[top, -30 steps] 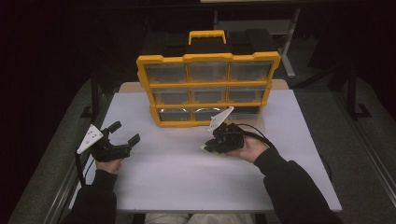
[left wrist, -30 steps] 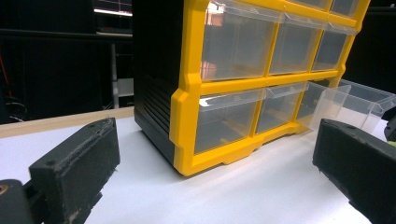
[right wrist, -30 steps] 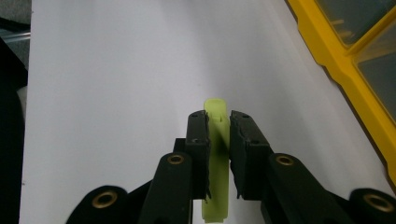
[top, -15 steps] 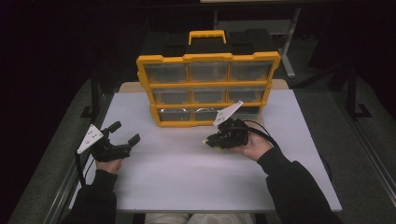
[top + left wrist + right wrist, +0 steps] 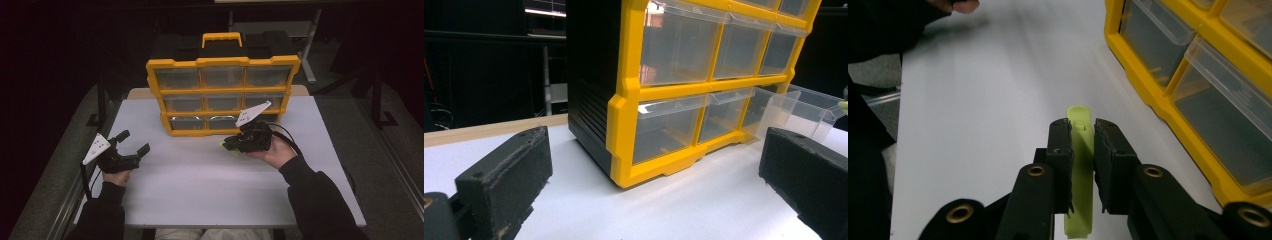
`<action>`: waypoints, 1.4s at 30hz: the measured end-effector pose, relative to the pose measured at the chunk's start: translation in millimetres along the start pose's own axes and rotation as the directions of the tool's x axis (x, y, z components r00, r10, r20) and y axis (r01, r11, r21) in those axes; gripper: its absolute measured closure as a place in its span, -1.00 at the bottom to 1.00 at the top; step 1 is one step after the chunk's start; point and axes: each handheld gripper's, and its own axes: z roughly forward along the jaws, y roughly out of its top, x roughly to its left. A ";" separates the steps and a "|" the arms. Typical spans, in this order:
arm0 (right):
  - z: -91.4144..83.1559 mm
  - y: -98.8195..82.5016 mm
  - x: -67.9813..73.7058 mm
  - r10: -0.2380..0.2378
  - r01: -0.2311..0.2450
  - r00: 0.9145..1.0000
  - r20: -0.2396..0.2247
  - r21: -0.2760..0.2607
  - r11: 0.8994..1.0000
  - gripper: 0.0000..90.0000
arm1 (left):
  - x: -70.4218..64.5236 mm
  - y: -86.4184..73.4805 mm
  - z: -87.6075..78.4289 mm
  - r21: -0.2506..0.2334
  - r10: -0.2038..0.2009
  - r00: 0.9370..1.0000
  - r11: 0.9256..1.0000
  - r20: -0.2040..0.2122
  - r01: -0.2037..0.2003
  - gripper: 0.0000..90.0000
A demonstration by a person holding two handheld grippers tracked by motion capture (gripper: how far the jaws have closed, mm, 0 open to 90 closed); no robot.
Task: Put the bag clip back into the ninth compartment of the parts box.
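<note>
Right hand-held gripper is clenched on a lime-green strip, w/ the pulled-out clear drawer just beyond. Keep it level, lower gently. Left hand-held gripper idles, released.

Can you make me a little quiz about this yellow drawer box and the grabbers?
1. What colour is the strip clamped in the right gripper?
2. True or false: the left gripper holds something.
3. Which drawer row of the organizer has one pulled out: A top, B middle, C bottom?

Key: 1. Light green. 2. False, its jaws are open and empty. 3. C, the clear drawer at the bottom.
</note>
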 end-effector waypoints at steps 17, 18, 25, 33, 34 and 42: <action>-23.1 -3.8 -11.6 0.085 -0.081 0.995 0.043 -0.088 0.993 0.71 | 0.0 -0.2 0.3 0.002 0.000 1.000 1.000 0.000 0.000 -0.99; -24.1 -4.3 -12.7 0.091 -0.086 0.995 0.043 -0.094 0.992 0.71 | -0.1 -0.2 0.3 0.003 0.000 1.000 1.000 -0.001 0.000 -0.99; -31.9 -7.0 -18.5 0.135 -0.127 0.989 0.059 -0.125 0.984 0.71 | 0.1 -0.2 0.3 0.003 0.000 1.000 1.000 0.000 0.000 -0.99; -40.0 -10.1 -23.2 0.174 -0.158 0.980 0.091 -0.163 0.974 0.71 | 0.1 -0.1 0.2 0.001 0.000 1.000 1.000 -0.001 0.000 -0.99; -40.9 -10.8 -23.6 0.181 -0.162 0.978 0.102 -0.169 0.972 0.71 | 0.0 -0.1 0.2 0.000 -0.001 1.000 1.000 -0.001 0.001 -0.99; -47.6 -18.3 -29.0 0.236 -0.206 0.961 0.142 -0.198 0.958 0.71 | 0.2 -0.1 0.1 0.000 -0.001 1.000 1.000 -0.001 0.001 -0.99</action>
